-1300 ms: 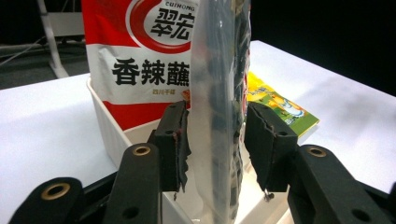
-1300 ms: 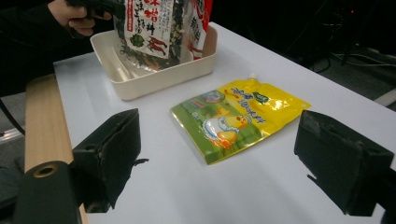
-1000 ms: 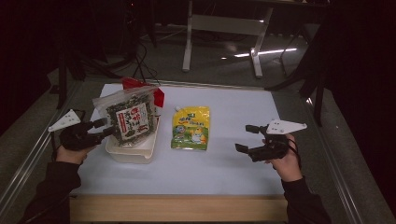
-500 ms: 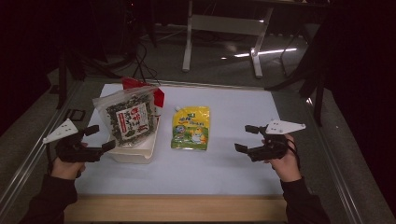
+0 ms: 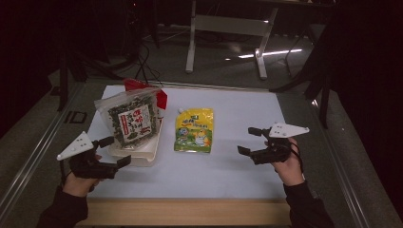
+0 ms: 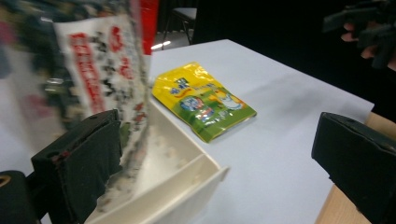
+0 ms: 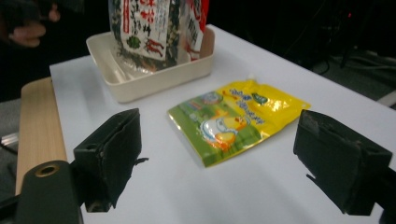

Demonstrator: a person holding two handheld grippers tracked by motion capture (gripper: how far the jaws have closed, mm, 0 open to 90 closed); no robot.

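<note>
Left tongs [image 5: 115, 151] in the high view now stand wide with nothing between them, having just been opening; a second ago they were at the seaweed bag [image 5: 131, 118], and since then they drew back to the near corner of the cream tray [image 5: 142, 156]. The bag stands in that tray. Right tongs [image 5: 251, 141], also wide and empty, kept their place right of the tray, beyond the yellow pouch [image 5: 194, 130].

From the left gripper view, the blurred bag leans over the tray beside one jaw.

From the right gripper view, the pouch lies flat on the white worktop [image 7: 261, 196], just in front of the tray.
</note>
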